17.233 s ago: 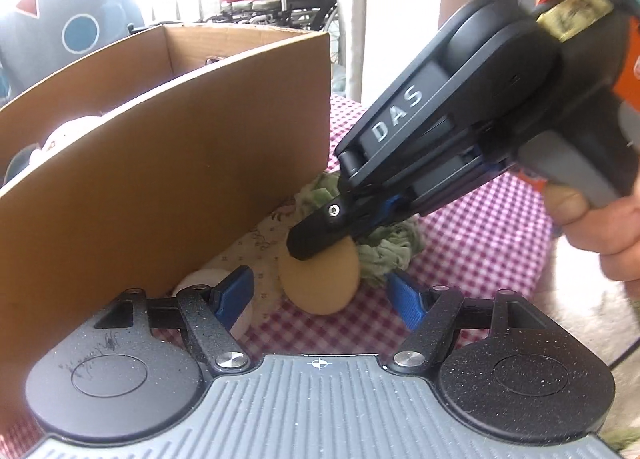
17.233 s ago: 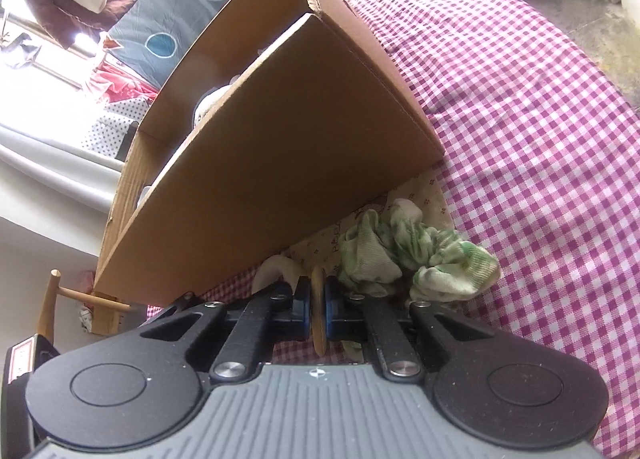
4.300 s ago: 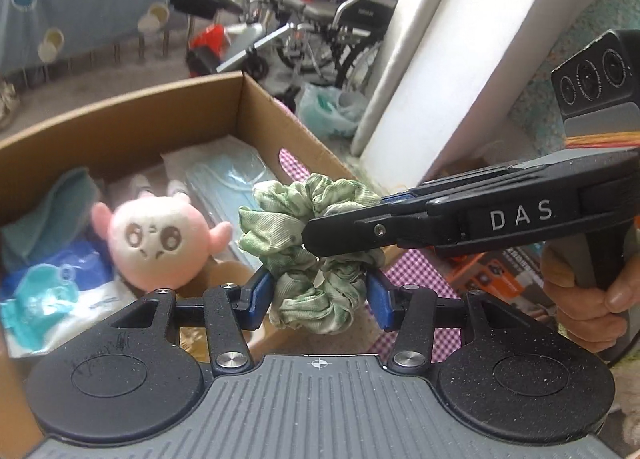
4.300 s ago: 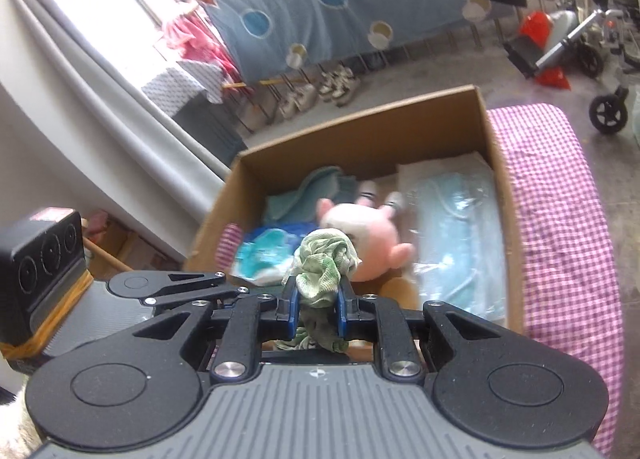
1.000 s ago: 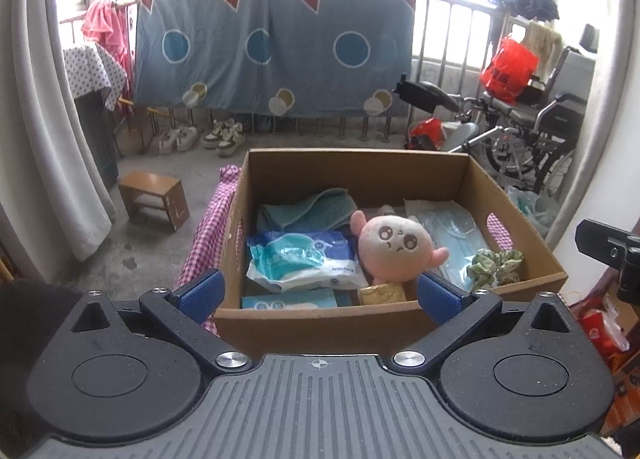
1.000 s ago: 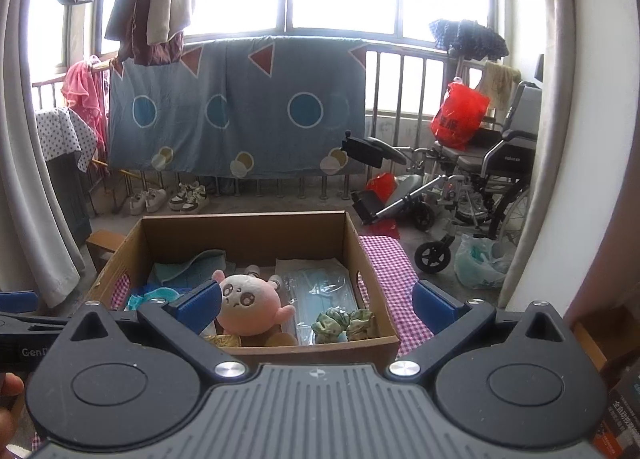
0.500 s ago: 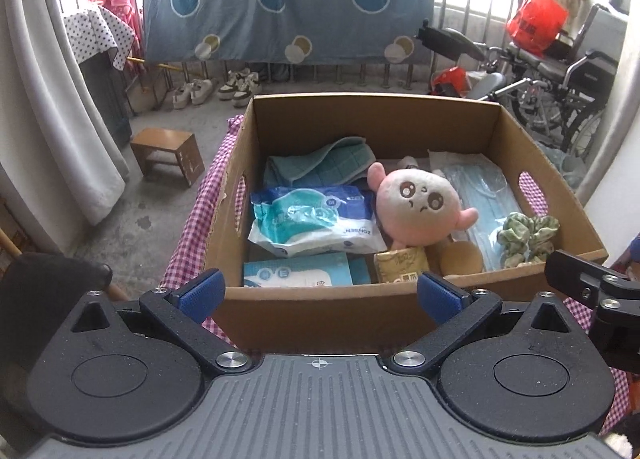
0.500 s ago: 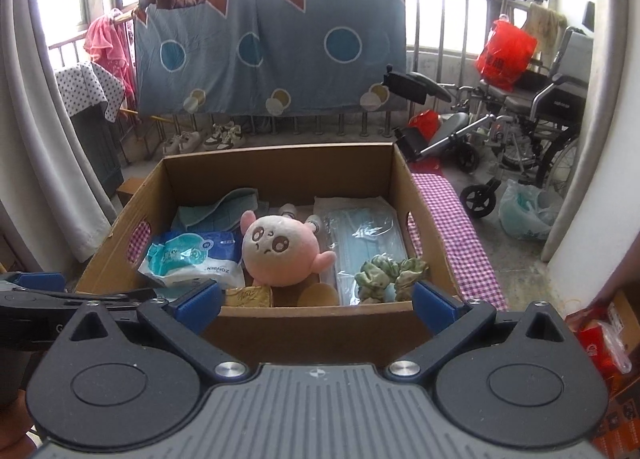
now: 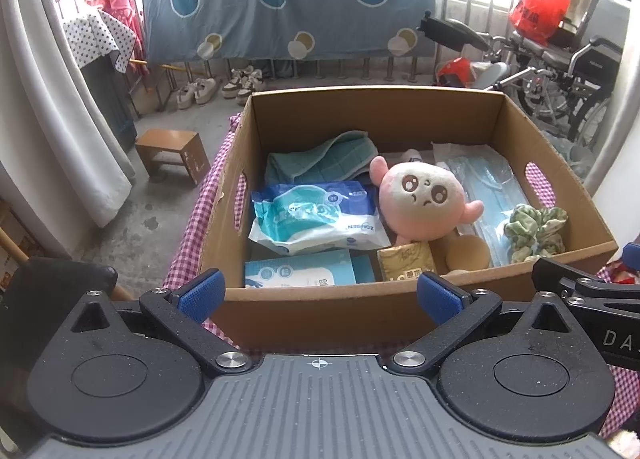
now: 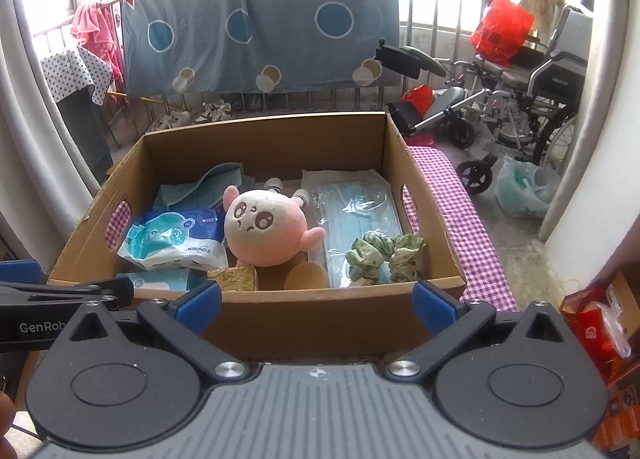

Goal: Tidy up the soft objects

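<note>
An open cardboard box (image 9: 328, 315) (image 10: 320, 319) stands on a pink checked cloth, right in front of both grippers. Inside it lie a green scrunchie (image 9: 534, 233) (image 10: 382, 255), a pink plush toy (image 9: 422, 199) (image 10: 262, 225), a tan round puff (image 9: 468, 257) (image 10: 306, 277), a wipes pack (image 9: 316, 219) (image 10: 176, 245), a pack of blue masks (image 9: 486, 183) (image 10: 356, 203) and a teal cloth (image 9: 320, 161) (image 10: 200, 189). My left gripper (image 9: 319, 297) and my right gripper (image 10: 316, 305) are both open and hold nothing, just before the box's near wall.
A small wooden stool (image 9: 174, 153) stands on the floor to the left. A wheelchair (image 10: 520, 99) and a plastic bag (image 10: 520, 189) are at the right. A blue blanket (image 10: 256, 23) hangs on the railing behind. The other gripper's finger (image 9: 580, 287) shows at the right edge.
Both grippers have drawn closer to the box and tilted down, so it fills more of each view. They stayed open and the box's contents have not moved.
</note>
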The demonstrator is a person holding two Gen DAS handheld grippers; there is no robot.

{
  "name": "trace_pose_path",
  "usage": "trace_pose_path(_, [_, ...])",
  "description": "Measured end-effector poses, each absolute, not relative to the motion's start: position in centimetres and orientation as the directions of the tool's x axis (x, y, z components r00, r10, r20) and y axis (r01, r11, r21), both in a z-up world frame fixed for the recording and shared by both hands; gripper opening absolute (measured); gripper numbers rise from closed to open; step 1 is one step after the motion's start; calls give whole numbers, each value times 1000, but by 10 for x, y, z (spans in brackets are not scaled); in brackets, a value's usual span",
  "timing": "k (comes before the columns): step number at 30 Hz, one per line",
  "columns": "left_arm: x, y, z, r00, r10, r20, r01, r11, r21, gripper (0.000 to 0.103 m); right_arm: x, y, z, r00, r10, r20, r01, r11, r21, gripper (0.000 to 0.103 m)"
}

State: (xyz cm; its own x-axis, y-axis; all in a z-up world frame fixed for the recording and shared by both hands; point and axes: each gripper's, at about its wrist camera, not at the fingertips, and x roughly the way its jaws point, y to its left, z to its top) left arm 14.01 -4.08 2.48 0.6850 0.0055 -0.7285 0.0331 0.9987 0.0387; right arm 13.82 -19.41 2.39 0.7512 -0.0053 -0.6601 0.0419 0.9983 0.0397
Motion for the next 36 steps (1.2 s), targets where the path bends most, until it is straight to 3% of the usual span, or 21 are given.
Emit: trace_pose_path(36, [141,-41,24,681,8,-732,30,999,38,102,139,-193,25,757,-23,-653,41,999,12,103])
